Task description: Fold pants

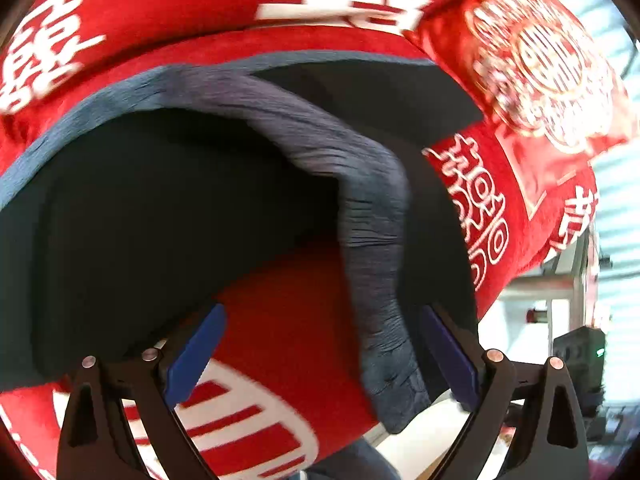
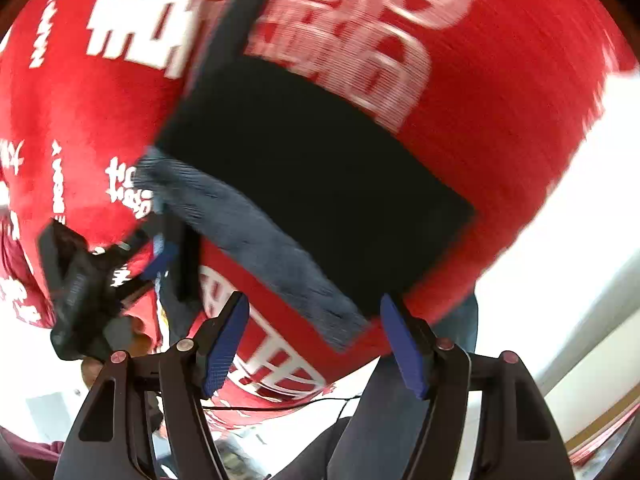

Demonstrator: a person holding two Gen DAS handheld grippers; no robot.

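Black pants (image 1: 168, 216) with a grey-blue ribbed waistband (image 1: 372, 216) lie folded on a red blanket (image 1: 288, 320) printed with white characters. My left gripper (image 1: 322, 356) is open above the blanket; the waistband runs down between its blue pads (image 1: 196, 354), close to the right one, with no pad pressing on it. In the right wrist view the pants (image 2: 320, 184) and waistband (image 2: 264, 248) appear blurred. My right gripper (image 2: 314, 344) is open, the waistband's end just ahead of its fingers. The left gripper (image 2: 160, 258) shows at the left there, beside a dark fold of cloth.
A red cushion (image 1: 540, 68) with a white and gold pattern lies at the far right of the blanket. The bed's edge drops to a bright floor on the right. A dark box (image 1: 580, 352) stands there. A person's jeans-clad leg (image 2: 400, 420) is below the right gripper.
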